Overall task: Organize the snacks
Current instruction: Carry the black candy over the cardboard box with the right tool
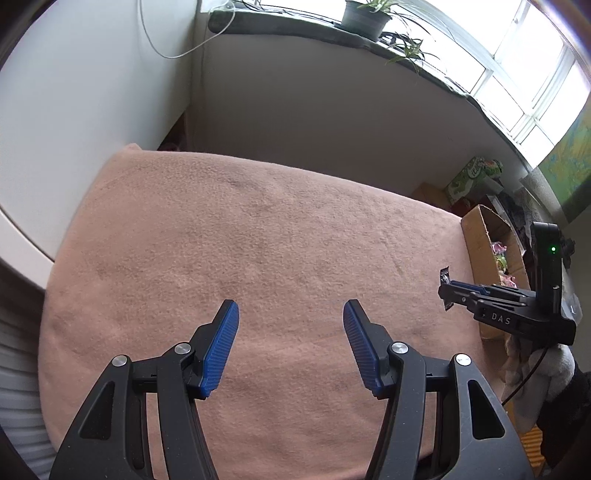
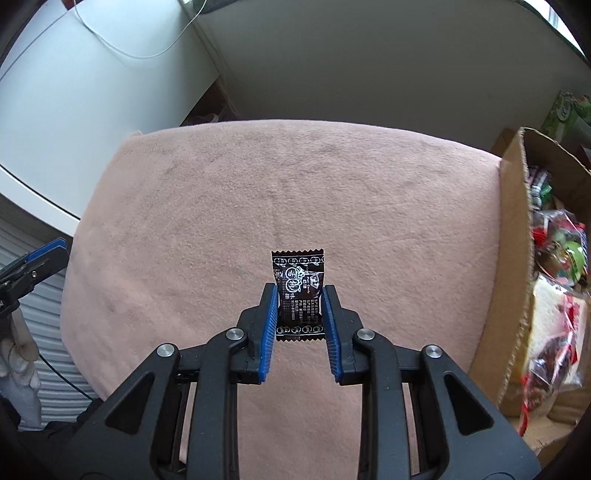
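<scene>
A small black snack packet (image 2: 298, 271) with white print stands upright between the blue pads of my right gripper (image 2: 300, 290), which is shut on it just above the pink blanket (image 2: 258, 177). In the left wrist view the right gripper (image 1: 448, 287) hovers at the blanket's right edge, and the packet (image 1: 444, 275) pokes out above and below its fingers. My left gripper (image 1: 291, 308) is open over the pink blanket (image 1: 258, 221) with nothing between its pads. In the right wrist view the left gripper (image 2: 55, 246) shows only as a tip at the left edge.
An open cardboard box (image 2: 511, 258) stands against the blanket's right side, holding several colourful wrapped snacks (image 2: 554, 254). The same cardboard box (image 1: 478, 240) appears behind the right gripper. White walls rise behind the blanket, and a windowsill with potted plants (image 1: 365, 16) runs above.
</scene>
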Demonstrator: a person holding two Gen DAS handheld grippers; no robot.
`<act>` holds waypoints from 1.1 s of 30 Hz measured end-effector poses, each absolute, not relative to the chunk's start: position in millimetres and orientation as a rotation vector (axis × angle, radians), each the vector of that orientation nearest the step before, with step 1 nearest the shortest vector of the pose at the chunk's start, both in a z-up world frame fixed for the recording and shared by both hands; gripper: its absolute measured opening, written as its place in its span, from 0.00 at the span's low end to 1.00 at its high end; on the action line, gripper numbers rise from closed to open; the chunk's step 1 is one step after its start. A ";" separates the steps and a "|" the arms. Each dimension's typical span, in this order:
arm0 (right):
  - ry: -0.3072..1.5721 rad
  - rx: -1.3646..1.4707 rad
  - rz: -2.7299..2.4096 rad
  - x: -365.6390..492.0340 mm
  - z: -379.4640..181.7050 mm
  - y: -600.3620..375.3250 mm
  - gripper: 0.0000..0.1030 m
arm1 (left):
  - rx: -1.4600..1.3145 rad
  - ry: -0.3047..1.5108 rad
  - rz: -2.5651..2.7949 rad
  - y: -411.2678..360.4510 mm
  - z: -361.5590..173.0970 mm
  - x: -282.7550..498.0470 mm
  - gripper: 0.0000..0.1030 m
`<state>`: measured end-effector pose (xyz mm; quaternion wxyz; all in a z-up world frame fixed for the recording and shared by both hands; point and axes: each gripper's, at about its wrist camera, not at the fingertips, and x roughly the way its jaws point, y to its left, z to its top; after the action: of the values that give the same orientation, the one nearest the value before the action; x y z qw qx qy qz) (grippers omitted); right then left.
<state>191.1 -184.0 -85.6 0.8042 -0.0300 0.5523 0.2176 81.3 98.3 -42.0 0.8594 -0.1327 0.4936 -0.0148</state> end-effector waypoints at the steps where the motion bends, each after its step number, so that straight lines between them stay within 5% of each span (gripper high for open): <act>1: 1.170 -0.051 0.445 187.6 -80.0 -194.6 0.24 | -0.269 1.037 -0.045 92.7 -41.3 84.0 0.57; 20: 1.054 0.151 0.004 145.0 -33.9 -364.1 0.24 | -0.162 1.040 -0.226 19.0 -33.8 111.2 0.57; 33: 1.072 0.147 -0.056 139.1 -41.3 -378.4 0.25 | -0.130 1.042 -0.271 -1.5 -31.8 110.9 0.57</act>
<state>139.1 -378.4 -41.3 0.8569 0.0702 0.5100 -0.0268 110.9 -1.5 -31.8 0.8566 -0.0618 0.4959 -0.1288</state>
